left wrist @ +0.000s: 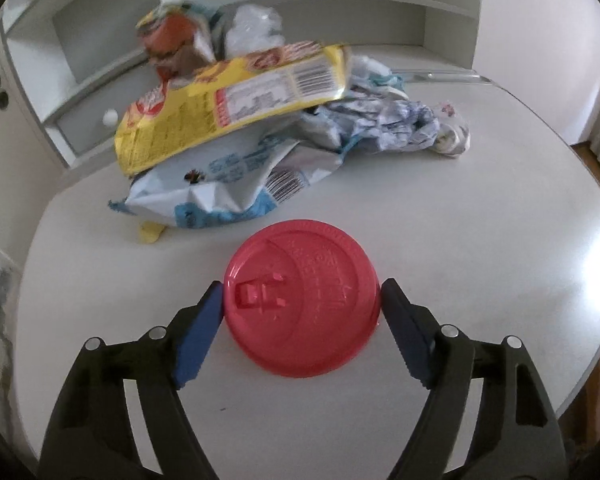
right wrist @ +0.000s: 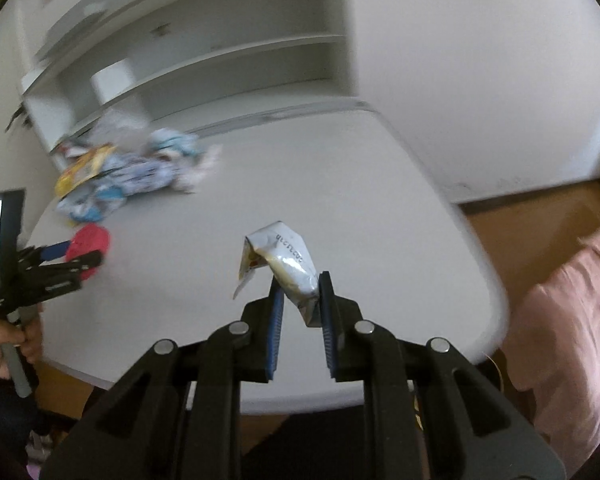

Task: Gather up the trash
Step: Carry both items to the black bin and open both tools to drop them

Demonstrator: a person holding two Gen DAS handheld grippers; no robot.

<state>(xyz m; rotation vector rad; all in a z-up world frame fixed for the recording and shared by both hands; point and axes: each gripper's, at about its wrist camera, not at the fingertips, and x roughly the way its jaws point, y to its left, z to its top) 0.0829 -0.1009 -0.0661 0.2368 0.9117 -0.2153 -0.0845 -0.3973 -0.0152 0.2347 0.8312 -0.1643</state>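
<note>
The left tongs [left wrist: 302,304] bracketed the round red plastic cup lid [left wrist: 302,300] flat on the white counter [left wrist: 500,280] — light, stiff, slippery, best pinched across its rim. The right tongs [right wrist: 301,294] held a crumpled silvery wrapper [right wrist: 288,264] — soft, weightless.

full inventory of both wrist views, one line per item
red lid: 1, red, on table, between the left gripper's fingers
silver wrapper: 1, silver, crumpled, above near table edge, clamped by right gripper
yellow wrapper: 1, yellow, atop trash pile
blue-white wrappers: several, crumpled, in pile at table's far side
table: 1, white
shelf unit: 1, white, behind table
pink fabric: 1, right of table
left gripper: 1, black, blue pads, straddling lid
right gripper: 1, black, blue pads
</note>
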